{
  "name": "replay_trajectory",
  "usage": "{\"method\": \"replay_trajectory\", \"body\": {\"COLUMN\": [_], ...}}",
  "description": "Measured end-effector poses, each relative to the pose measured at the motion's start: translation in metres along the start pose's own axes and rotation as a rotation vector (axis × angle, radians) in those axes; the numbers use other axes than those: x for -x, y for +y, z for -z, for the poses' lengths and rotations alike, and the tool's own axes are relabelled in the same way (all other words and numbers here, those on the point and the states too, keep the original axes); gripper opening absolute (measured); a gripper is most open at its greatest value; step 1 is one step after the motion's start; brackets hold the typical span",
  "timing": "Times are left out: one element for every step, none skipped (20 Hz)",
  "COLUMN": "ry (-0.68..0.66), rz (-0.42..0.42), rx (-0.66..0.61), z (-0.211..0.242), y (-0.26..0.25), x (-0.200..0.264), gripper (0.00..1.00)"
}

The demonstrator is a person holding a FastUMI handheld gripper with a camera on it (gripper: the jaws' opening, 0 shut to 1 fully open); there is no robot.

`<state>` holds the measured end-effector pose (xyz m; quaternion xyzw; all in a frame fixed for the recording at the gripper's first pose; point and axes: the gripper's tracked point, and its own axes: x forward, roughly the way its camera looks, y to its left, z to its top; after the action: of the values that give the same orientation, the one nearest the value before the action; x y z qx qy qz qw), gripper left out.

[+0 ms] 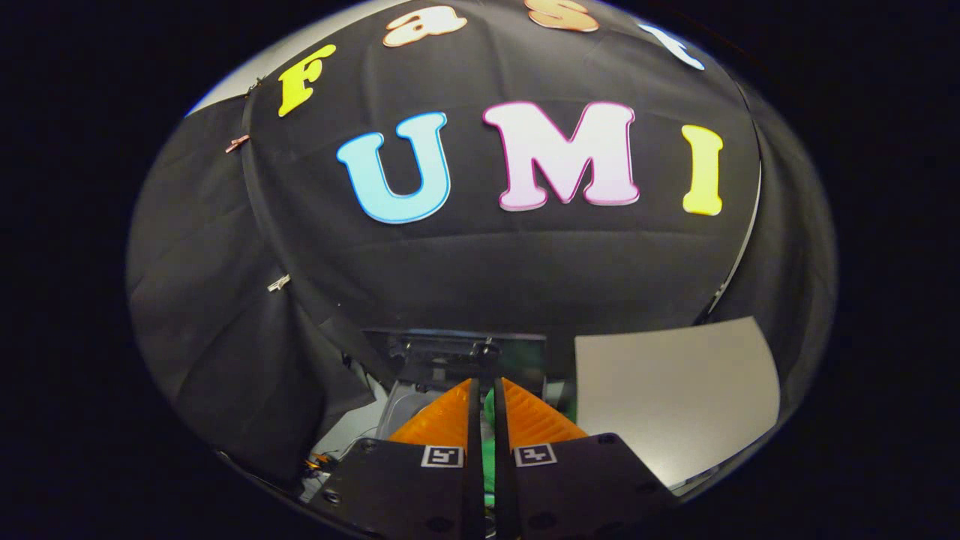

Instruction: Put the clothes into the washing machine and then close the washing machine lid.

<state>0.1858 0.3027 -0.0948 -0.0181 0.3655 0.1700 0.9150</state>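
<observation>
Fingers (486,409) clamped on green cloth (489,450) — above the washing machine (409,409), lid (450,349) raised.

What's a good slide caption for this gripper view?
Hand-held gripper shut on a green garment, raised before the washing machine's open lid, pale tabletop alongside.

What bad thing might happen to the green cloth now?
1. The gripper pinches only a thin strip of the green cloth, so it may slip out.
2. The washing machine sits low, just beyond the fingers; the cloth could drop beside it or onto the grey table.
</observation>
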Motion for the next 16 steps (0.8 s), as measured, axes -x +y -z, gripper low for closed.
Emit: {"method": "replay_trajectory", "body": {"ry": [0.019, 0.036, 0.044, 0.057, 0.063, 0.085, 0.094, 0.099, 0.101, 0.099, 0.093, 0.084, 0.077, 0.069, 0.062, 0.057], "rz": [0.001, -0.011, -0.026, -0.043, -0.058, -0.080, -0.087, -0.088, -0.091, -0.096, -0.092, -0.086, -0.079, -0.076, -0.073, -0.075], "rx": [0.005, 0.011, 0.010, 0.009, 0.009, 0.001, 0.000, 0.007, 0.007, 0.002, -0.001, -0.004, -0.005, -0.006, -0.006, -0.003], "z": [0.009, 0.018, 0.024, 0.030, 0.036, 0.042, 0.049, 0.051, 0.053, 0.054, 0.055, 0.054, 0.054, 0.054, 0.054, 0.053], "y": [-0.002, -0.002, -0.001, 0.000, 0.001, 0.002, 0.001, -0.002, -0.006, -0.008, -0.012, -0.016, -0.020, -0.023, -0.025, -0.026], "x": [-0.007, -0.013, -0.017, -0.021, -0.025, -0.025, -0.031, -0.030, -0.028, -0.028, -0.024, -0.022, -0.018, -0.015, -0.010, -0.007], "gripper": [0.10, 0.10, 0.10, 0.10, 0.10, 0.10, 0.06, 0.09, 0.07, 0.05, 0.06, 0.06, 0.06, 0.06, 0.06, 0.06]}}
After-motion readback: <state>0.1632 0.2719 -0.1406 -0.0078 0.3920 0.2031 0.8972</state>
